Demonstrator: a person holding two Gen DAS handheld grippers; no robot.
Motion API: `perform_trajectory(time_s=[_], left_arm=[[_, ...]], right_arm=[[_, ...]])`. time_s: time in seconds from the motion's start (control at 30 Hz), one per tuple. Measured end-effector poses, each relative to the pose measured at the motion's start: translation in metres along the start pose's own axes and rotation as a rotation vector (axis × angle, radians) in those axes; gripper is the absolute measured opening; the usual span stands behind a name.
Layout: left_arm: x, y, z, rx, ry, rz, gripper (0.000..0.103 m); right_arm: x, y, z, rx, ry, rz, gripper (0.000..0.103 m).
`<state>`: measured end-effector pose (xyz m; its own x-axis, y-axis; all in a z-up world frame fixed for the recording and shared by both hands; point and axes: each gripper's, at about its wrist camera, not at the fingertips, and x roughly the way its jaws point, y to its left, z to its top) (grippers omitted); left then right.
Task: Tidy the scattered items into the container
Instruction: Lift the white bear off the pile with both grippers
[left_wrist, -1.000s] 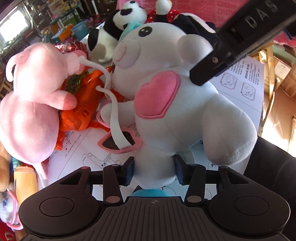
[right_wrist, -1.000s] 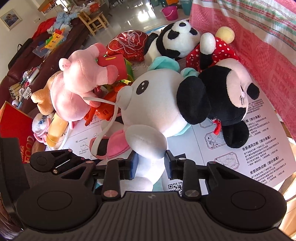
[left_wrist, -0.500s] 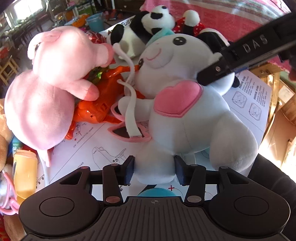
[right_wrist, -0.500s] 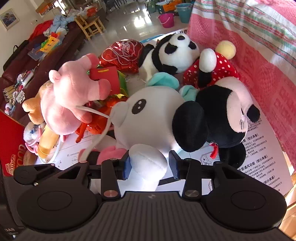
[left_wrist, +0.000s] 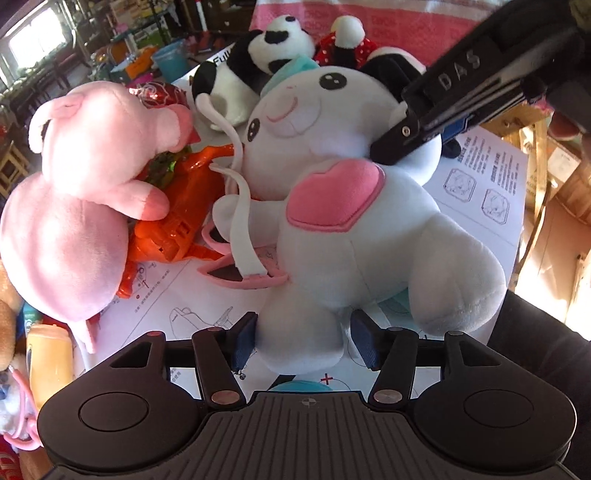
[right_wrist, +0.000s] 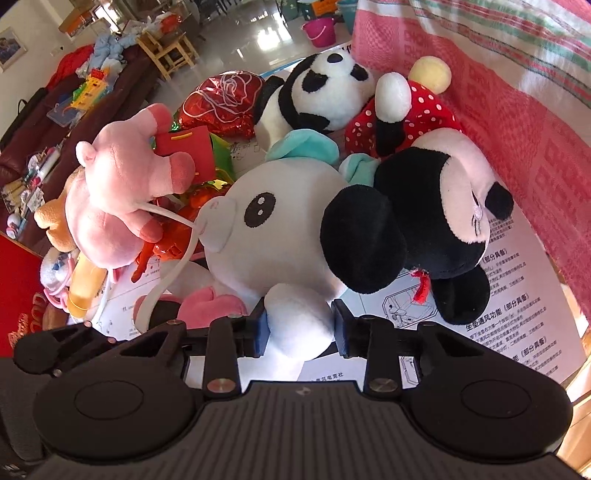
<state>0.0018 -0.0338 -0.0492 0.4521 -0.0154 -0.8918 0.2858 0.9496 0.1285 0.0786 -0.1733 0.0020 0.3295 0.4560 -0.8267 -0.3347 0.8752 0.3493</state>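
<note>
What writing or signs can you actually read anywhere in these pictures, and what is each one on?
"DAS": raised letters on the black bar at upper right of the left view.
"Full": black print on the white sheet behind the panda, cut off.
Red cross sign: on the white instruction sheet below the white plush.
Chinese headings on the instruction sheet: too small to read reliably.
Gold lettering on the red box: unreadable.

A lived-in home is showing here, likely a living room: a dark sofa is lying heaped with toys and clothes, a wooden chair is standing on a glossy tiled floor, a framed picture is hanging on the wall, and plastic buckets are sitting beyond a pink woven cloth.
</note>
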Motion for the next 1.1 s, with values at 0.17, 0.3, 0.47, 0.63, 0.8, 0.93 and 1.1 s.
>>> perform_trajectory(time_s=[0.17,0.3,0.47,0.63,0.8,0.93,1.1], left_arm=[[0.004,0.008,0.001,-0.061,0.016,-0.009,0.043],[-0.007,0.022,-0.001,-0.141,-0.026,-0.073,0.041],[-0.014,0.029,-0.002,-0.191,-0.071,-0.150,0.041],[-0.020,0.014,0.005,-0.149,-0.096,-0.169,0.041],[-0.019,0.001,0.016,-0.113,-0.113,-0.199,0.041],[-0.026,-0.018,0.022,-0.065,-0.131,-0.225,0.041],[-0.027,-0.026,0.025,-0.056,-0.151,-0.208,0.041]], right_arm=[[-0.007,-0.001,0.005,0.076,-0.009,0.092,0.032],[-0.022,0.023,0.006,0.006,-0.072,0.093,0.030],[-0.042,0.041,0.010,-0.031,-0.135,0.099,0.030],[-0.056,0.049,0.010,-0.060,-0.169,0.080,0.030],[-0.072,0.048,0.007,-0.072,-0.196,0.049,0.030],[-0.084,0.041,0.003,-0.058,-0.210,0.007,0.030],[-0.095,0.035,-0.002,-0.042,-0.228,-0.019,0.030]])
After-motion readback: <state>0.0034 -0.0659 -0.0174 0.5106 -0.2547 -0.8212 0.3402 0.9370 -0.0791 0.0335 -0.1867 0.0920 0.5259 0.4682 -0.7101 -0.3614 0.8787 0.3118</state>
